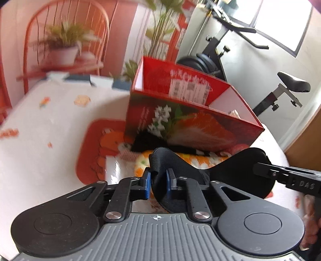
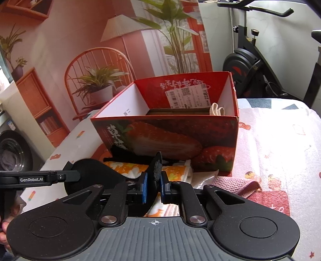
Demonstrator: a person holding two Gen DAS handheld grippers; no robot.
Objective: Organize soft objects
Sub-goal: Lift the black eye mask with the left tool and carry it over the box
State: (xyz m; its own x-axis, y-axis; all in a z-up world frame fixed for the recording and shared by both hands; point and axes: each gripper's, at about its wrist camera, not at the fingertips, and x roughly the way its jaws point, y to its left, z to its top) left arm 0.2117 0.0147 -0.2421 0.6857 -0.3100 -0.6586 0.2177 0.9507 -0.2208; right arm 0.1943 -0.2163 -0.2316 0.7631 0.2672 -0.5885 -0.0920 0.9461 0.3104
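Both grippers (image 1: 158, 181) (image 2: 153, 185) clamp black eye mask (image 1: 200, 166) between them.

A printed backdrop (image 2: 84, 40) of a terracotta room (wicker chair, lamp, potted plants) fills the wall from nine to twelve o'clock. An exercise bike (image 2: 258, 60) stands at one o'clock against a pale wall, a bright window (image 1: 280, 18) above. A washing machine (image 2: 12, 152) sits at nine o'clock.

"GenRobot.AI" on left hand-held gripper (image 2: 153, 181) arm | "DAS" on right hand-held gripper (image 1: 158, 180) arm
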